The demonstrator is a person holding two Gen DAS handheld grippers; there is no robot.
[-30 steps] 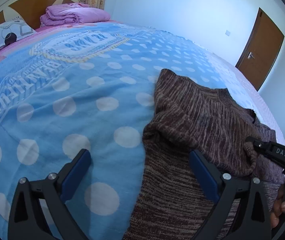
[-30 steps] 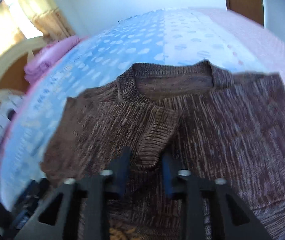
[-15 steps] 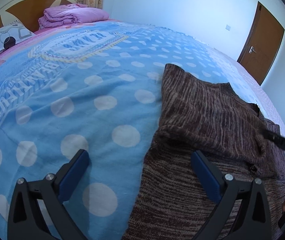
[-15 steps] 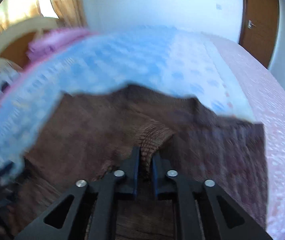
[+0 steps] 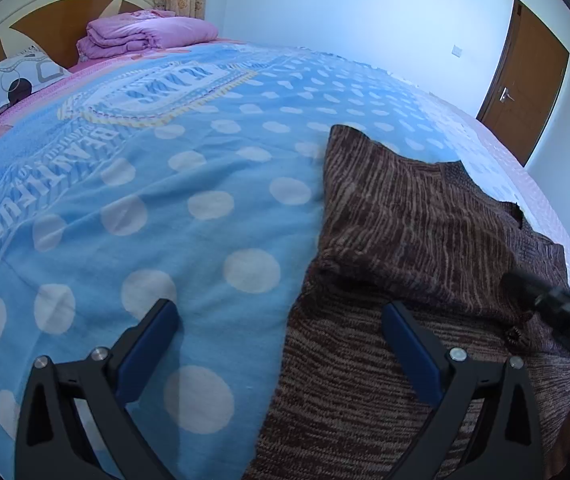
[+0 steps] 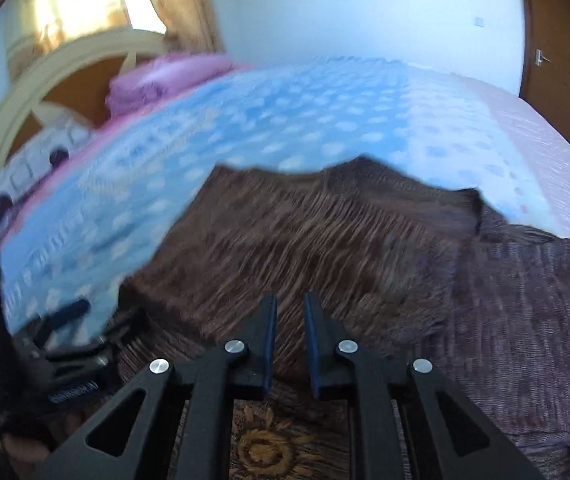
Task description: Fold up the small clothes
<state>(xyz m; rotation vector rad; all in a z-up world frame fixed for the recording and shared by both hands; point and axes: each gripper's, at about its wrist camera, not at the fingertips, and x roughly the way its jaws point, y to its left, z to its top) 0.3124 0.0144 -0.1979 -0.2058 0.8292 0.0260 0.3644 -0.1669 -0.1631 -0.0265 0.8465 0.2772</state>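
A brown knit sweater (image 5: 405, 232) lies flat on the blue polka-dot bedspread (image 5: 165, 200), with one sleeve folded across its body. My left gripper (image 5: 281, 320) is open wide and low over the sweater's left edge, one finger above the bedspread and the other above the knit. In the right wrist view my right gripper (image 6: 290, 320) hovers over the sweater (image 6: 325, 240). Its jaws stand a narrow gap apart with nothing between them. Its black tip (image 5: 557, 312) shows at the right of the left wrist view, near the sleeve's cuff (image 5: 513, 334). The left gripper (image 6: 69, 312) appears blurred at lower left.
A folded pink blanket (image 5: 149, 34) and a patterned pillow (image 5: 9, 80) lie by the headboard (image 5: 45, 12). A brown door (image 5: 525, 80) stands at the far right. Brown cloth with an orange flower motif (image 6: 261, 448) shows below my right gripper.
My right gripper was shut on the sleeve's cuff. It has let the cuff go onto the sweater's body, rolled, and lifted back a little. The left gripper has stayed put.
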